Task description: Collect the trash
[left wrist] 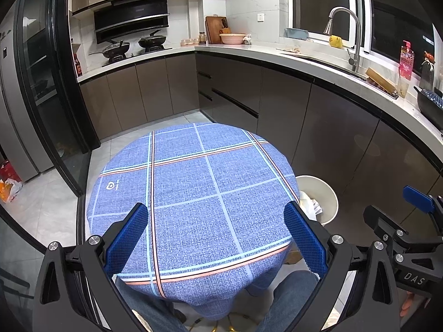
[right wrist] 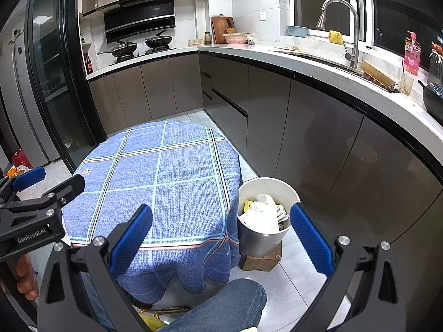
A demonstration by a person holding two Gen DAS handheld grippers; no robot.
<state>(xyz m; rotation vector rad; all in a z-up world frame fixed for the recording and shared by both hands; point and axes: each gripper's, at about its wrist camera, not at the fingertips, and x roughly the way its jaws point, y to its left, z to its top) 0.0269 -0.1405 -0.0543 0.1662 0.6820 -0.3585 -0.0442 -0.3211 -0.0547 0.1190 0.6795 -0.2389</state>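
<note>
A round table under a blue checked cloth (left wrist: pixel 193 188) fills the middle of both views (right wrist: pixel 166 182); no trash shows on it. A white waste bin (right wrist: pixel 265 221) stands to the table's right on a wooden block, holding crumpled paper and wrappers (right wrist: pixel 263 213). Its rim also shows in the left wrist view (left wrist: pixel 329 196). My left gripper (left wrist: pixel 218 221) is open and empty over the table's near edge. My right gripper (right wrist: pixel 224 224) is open and empty, between the table's right edge and the bin. Each gripper shows at the edge of the other's view.
Dark kitchen cabinets (right wrist: pixel 318 127) under a white counter run along the back and right, close behind the bin. A sink tap (right wrist: pixel 340 25) and dishes sit on the counter. A tall black glass cabinet (left wrist: pixel 55 96) stands at the left. The person's knees (right wrist: pixel 221 307) are below the table.
</note>
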